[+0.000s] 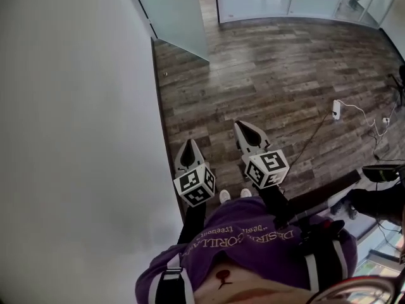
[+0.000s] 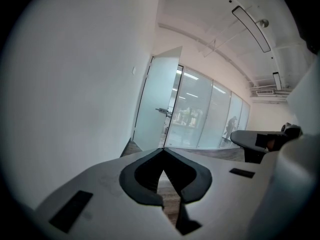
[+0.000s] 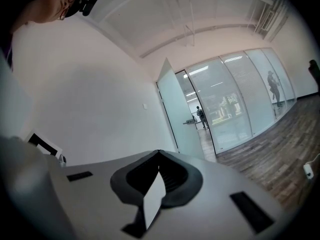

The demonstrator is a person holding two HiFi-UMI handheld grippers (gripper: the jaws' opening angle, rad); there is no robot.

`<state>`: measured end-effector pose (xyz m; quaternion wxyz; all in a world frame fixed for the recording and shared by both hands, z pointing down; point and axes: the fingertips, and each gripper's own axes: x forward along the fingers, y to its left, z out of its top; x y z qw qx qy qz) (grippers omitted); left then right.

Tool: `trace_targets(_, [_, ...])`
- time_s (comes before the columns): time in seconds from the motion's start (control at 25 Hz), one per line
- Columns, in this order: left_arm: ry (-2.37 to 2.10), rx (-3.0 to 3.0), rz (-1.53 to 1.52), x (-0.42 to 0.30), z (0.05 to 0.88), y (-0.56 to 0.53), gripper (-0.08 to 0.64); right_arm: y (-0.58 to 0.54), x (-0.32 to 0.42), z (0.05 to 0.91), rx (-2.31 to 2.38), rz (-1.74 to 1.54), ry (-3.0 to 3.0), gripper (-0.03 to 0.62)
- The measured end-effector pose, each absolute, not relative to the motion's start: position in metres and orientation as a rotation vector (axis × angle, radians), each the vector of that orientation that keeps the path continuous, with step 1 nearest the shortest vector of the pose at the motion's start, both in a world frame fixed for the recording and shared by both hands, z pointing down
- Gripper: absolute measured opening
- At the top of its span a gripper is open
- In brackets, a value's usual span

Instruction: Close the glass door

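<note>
- L tongs [image 1: 188, 147] & R tongs [image 1: 244, 129]: both pinched tight, nothing betw jaws, held out ahead
- Glass door [image 1: 182, 14]: stands ajar, angled into room off the white wall [image 1: 76, 119], well ahead across wood floor [image 1: 285, 75]; not reached yet
- Risk: bare tips on smooth glass may skid off the panel; safer nr handle [image 2: 162, 111]
- Risk: hard shove → door slams into frame
- Risk: person [image 3: 200, 115] visible beyond doorway, could step into gap as it shuts
</note>
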<state>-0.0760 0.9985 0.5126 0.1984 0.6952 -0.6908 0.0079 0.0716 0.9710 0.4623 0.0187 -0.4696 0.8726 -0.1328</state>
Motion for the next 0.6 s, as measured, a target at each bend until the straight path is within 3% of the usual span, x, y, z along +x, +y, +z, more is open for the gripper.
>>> trace_targets(0.6, [-1.902, 1.899, 0.036, -0.086, 0.551, 0.931, 0.002, 0.893, 0.054, 0.491, -1.475, -0.427, 2.747, -0.004])
